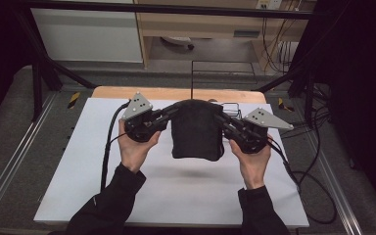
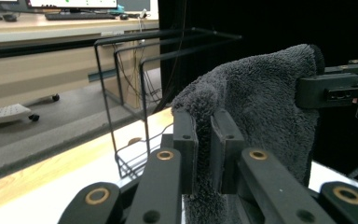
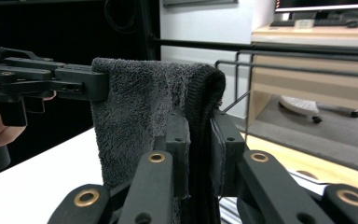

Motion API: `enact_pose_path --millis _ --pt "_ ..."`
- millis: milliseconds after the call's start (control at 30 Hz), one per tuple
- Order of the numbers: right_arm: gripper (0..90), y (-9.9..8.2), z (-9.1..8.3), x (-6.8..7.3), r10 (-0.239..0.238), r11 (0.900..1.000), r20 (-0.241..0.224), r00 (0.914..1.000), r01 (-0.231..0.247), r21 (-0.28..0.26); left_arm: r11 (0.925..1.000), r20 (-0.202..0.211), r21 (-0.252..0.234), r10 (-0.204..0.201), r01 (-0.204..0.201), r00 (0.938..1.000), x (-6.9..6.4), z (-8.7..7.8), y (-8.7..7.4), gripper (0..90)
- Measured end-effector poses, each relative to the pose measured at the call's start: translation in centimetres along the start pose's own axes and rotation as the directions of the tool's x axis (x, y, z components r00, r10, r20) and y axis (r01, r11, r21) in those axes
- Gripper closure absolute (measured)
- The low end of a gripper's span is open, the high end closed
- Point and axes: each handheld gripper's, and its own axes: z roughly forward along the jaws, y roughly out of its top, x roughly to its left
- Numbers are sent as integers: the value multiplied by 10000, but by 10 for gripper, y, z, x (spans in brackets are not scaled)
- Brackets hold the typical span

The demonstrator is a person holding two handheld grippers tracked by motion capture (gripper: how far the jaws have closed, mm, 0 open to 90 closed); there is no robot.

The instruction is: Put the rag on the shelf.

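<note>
Counter [image 1: 127, 93]: wooden top, pale edge strip showing along far side. White sheet [image 1: 176, 196] lies flat on counter, covers nearly all of it, reaches near edge. Black wire rack [image 1: 231, 108] stands on counter at far edge of sheet, right of sheet's middle; thin upright rods rise from low wire base. Soft shadow on sheet near its middle. Sheet otherwise bare.

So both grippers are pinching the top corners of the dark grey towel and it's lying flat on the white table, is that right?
Not quite. Both the left gripper and the right gripper do clamp the top corners of the dark grey towel, but it hangs in the air between them, above the white table. The high view shows its shadow on the surface below.
</note>
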Motion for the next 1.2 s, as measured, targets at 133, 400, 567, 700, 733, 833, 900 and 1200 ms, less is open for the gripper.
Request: enact_pose_path --millis 133,400,567,700,733,833,900,1200 --pt "798 7 -6 -8 -50 9997 233 9997 56 -246 9997 76 -229 105 -103 9999 -3 7 8 820" --pt "799 19 -11 -15 -224 9983 541 9983 253 -527 9985 97 -541 94 -88 9999 -6 21 23 820" --pt "799 29 -15 -18 -331 9967 688 9971 380 -721 9965 100 -818 191 -183 9998 -8 24 34 820" --pt "799 37 -19 -21 -415 9945 822 9958 491 -930 9941 139 -1061 236 -220 9996 -10 28 43 821" --pt "800 40 -20 -22 -438 9939 863 9953 522 -973 9935 147 -1107 275 -257 9995 -11 29 45 821" --pt "800 50 -23 -25 -458 9912 973 9942 574 -1196 9912 124 -1290 330 -311 9994 -13 31 53 821" --pt "800 53 -24 -26 -486 9904 997 9938 609 -1244 9895 119 -1406 341 -321 9993 -14 33 59 821" --pt "801 77 -29 -34 -633 9818 1341 9889 858 -1693 9820 88 -1827 505 -480 9987 -17 43 86 821"
